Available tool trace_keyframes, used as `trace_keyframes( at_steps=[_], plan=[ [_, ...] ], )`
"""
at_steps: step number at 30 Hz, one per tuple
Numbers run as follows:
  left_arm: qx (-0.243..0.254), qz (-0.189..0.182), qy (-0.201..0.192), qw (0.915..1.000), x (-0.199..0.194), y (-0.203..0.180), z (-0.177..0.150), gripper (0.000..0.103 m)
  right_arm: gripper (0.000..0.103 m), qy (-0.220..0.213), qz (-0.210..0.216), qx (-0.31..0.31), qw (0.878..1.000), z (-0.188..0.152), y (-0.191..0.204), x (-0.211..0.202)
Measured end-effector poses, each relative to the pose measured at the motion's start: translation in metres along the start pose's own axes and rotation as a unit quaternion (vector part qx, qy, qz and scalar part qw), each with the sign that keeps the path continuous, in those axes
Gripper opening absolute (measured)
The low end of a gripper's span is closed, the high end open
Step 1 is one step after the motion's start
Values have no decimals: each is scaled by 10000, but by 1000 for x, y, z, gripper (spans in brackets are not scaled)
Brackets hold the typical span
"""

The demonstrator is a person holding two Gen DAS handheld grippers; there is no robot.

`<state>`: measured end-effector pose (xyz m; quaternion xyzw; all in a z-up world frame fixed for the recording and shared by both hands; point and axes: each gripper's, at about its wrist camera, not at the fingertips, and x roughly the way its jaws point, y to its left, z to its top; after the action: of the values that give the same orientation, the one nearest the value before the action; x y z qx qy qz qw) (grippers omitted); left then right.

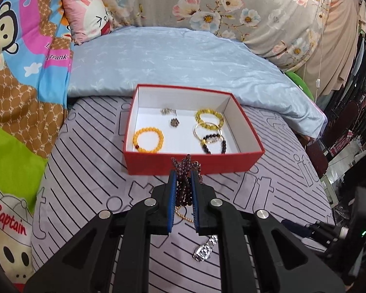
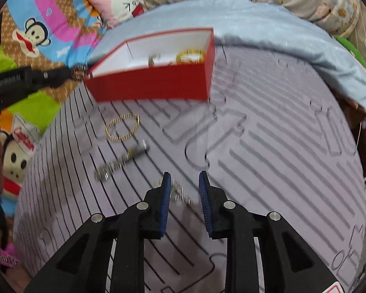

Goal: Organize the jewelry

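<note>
Between the left tongs (image 1: 184, 172), dark beads (image 1: 186, 183) hang clamped.

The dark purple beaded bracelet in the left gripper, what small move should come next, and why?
Probably carry it forward over the red cardboard box and open. The left gripper is shut on the dark purple beaded bracelet just short of the box's near wall, where other bracelets already lie.

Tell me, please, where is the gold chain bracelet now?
In the right wrist view, the gold chain bracelet lies on the striped bedsheet, left of centre, between the red box and the silver watch.
</note>
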<state>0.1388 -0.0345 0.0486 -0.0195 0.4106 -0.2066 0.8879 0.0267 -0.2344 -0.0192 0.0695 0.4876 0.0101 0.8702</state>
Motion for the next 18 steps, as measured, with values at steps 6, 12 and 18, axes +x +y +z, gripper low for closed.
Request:
trace_keyframes(
  at_steps=[6, 12, 18],
  plan=[
    [30, -34, 143, 9999, 1, -7, -15, 11, 25, 128, 34, 57, 9999, -8, -4, 15],
    [-17, -8, 213, 9998, 1, -3, -21, 11, 13, 200, 80, -77, 9997, -10, 0, 19],
    [-71, 7, 252, 9997, 1, 0, -23, 11, 7, 269, 146, -150, 9994, -15, 6, 17]
  ],
)
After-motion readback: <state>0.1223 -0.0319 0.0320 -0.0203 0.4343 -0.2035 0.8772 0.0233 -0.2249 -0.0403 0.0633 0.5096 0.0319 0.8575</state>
